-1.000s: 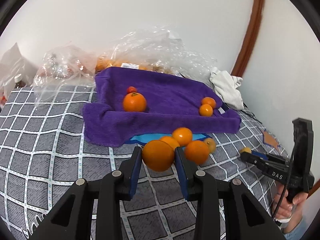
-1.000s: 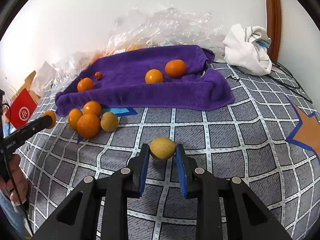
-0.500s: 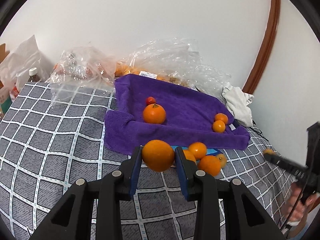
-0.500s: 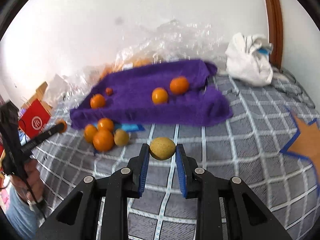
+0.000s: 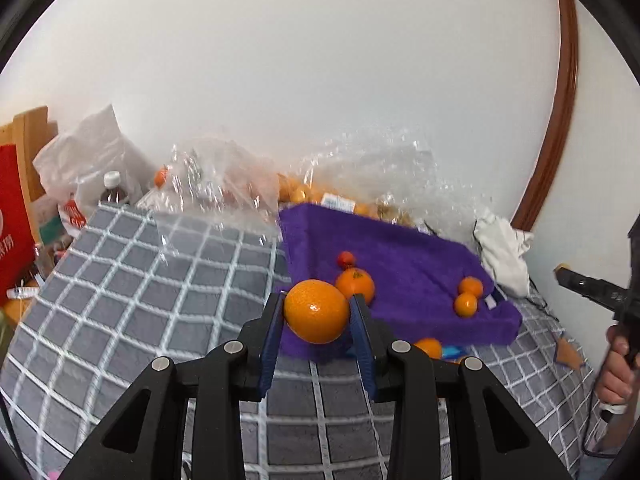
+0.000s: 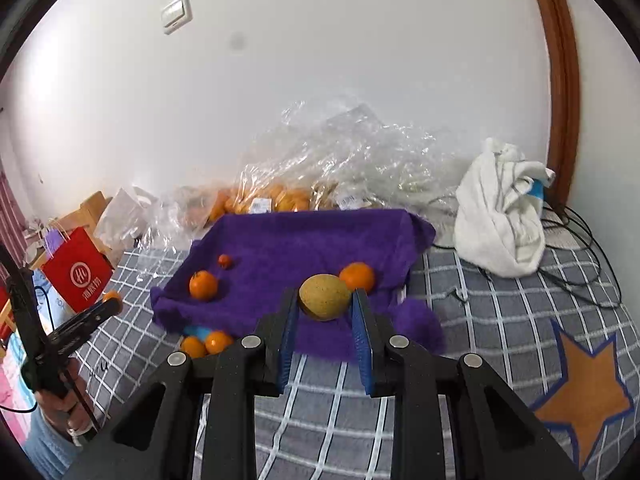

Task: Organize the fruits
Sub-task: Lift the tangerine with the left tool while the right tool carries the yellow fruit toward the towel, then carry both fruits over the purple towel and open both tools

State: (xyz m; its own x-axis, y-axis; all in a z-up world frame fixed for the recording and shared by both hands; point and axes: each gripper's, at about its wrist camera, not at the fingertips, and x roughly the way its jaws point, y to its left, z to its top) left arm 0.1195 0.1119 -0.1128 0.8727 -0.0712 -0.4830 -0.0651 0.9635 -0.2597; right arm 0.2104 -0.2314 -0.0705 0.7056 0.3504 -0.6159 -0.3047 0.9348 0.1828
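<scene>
My left gripper (image 5: 317, 309) is shut on a large orange (image 5: 316, 310) and holds it in the air before the purple towel (image 5: 404, 264). A yellow-brown round fruit (image 6: 325, 297) is clamped in my right gripper (image 6: 325, 300), raised over the towel's (image 6: 304, 240) front edge. On the towel lie an orange (image 5: 355, 285), a small red fruit (image 5: 345, 258) and two small oranges (image 5: 468, 295). More oranges (image 6: 206, 344) sit on the bedspread in front of the towel. The left gripper (image 6: 112, 306) also shows at the left of the right wrist view.
Clear plastic bags (image 6: 340, 152) with more oranges lie behind the towel against the wall. A white cloth bundle (image 6: 500, 220) and black cables (image 6: 576, 248) sit at the right. A red paper bag (image 6: 78, 274) and a bottle (image 5: 114, 192) stand at the left edge of the checked bedspread (image 5: 140, 288).
Both grippers have risen from the bedspread with their fruits and now tilt up, showing more wall. The loose oranges have slid low in both views.
</scene>
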